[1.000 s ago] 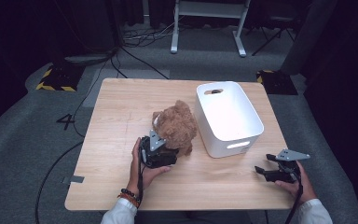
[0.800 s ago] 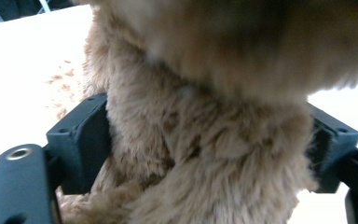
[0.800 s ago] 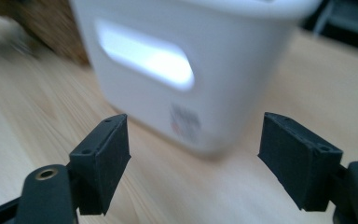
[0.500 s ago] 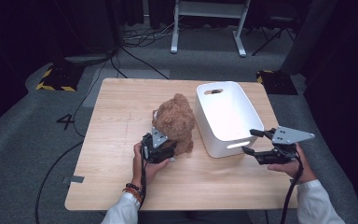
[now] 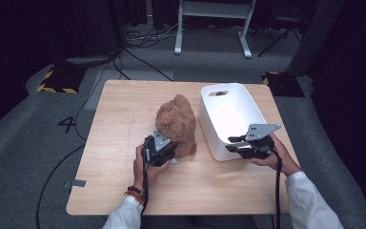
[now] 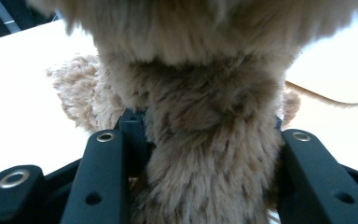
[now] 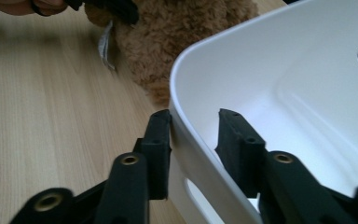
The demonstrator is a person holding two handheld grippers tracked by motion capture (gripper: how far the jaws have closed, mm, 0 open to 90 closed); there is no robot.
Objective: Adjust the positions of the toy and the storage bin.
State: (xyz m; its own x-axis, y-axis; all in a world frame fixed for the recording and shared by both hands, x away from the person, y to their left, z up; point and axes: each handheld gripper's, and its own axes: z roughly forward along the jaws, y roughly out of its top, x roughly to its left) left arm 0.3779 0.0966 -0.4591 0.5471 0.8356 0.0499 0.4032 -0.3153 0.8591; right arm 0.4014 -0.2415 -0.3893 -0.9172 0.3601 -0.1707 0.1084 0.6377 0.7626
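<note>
A brown teddy bear (image 5: pixel 176 121) sits mid-table, left of a white bin (image 5: pixel 208 136). My left gripper (image 5: pixel 170 149) is at the bear's near side. Its jaws have just been closing, and they now squeeze the bear's furry body (image 6: pixel 209 140) between them (image 6: pixel 205 126). My right gripper (image 5: pixel 232 144) is at the bin's near wall. Its jaws have just been closing too and straddle the rim (image 7: pixel 195 123). The outer fingertip (image 7: pixel 158 135) touches the bin wall (image 7: pixel 284 70), while the inner one stands a little off it. The bear (image 7: pixel 177 32) shows beyond the bin.
The wooden table (image 5: pixel 114 124) has bare surface to the left and in front of the bear. The bin stands close to the table's right edge. Cables, a yellow-black striped block (image 5: pixel 57 81) and a white stand (image 5: pixel 212 28) are on the floor behind.
My right gripper has moved up and left from the table's front right corner to the bin's near wall, its jaws narrowing around it. The left jaws have closed on the bear.
</note>
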